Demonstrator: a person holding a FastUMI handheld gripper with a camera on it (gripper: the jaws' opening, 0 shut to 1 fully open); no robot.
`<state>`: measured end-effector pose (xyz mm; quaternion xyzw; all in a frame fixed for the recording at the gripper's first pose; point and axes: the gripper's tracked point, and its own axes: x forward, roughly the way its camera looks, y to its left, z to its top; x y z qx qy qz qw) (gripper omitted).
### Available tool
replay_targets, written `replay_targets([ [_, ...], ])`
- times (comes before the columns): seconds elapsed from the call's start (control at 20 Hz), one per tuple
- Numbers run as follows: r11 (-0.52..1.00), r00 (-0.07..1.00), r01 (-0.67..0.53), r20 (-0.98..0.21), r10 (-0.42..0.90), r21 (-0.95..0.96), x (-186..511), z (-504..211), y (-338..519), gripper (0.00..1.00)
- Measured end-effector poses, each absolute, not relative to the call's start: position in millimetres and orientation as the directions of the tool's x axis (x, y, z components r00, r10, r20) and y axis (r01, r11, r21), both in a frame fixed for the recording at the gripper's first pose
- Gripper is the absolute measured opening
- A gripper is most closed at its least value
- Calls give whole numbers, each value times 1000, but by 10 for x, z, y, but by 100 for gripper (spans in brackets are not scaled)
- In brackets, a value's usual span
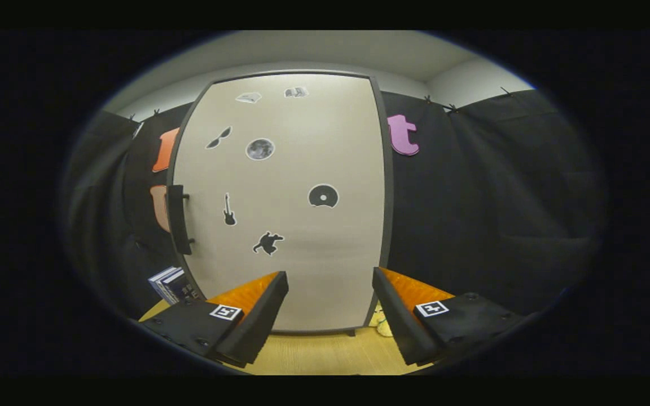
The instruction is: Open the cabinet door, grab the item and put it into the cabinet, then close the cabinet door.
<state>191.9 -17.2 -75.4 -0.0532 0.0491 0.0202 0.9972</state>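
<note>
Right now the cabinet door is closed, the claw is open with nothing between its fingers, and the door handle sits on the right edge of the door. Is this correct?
Not fully. The gripper view shows the handle on the left edge of the cabinet door, not the right. The rest holds: the door is closed and the claw is open with nothing between its fingers.

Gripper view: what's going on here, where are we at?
A person's handheld gripper faces the cabinet door, fingers open and holding nothing. The door looks shut; its handle on the left edge is untouched. Books stand beside the cabinet's lower left, and a small yellowish item sits on the wooden surface at the door's lower right corner.
</note>
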Motion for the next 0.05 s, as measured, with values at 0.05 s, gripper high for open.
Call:
replay_targets([
  [0.05,993,995,-43,-99,32,-107,1920,-756,-174,96],
])
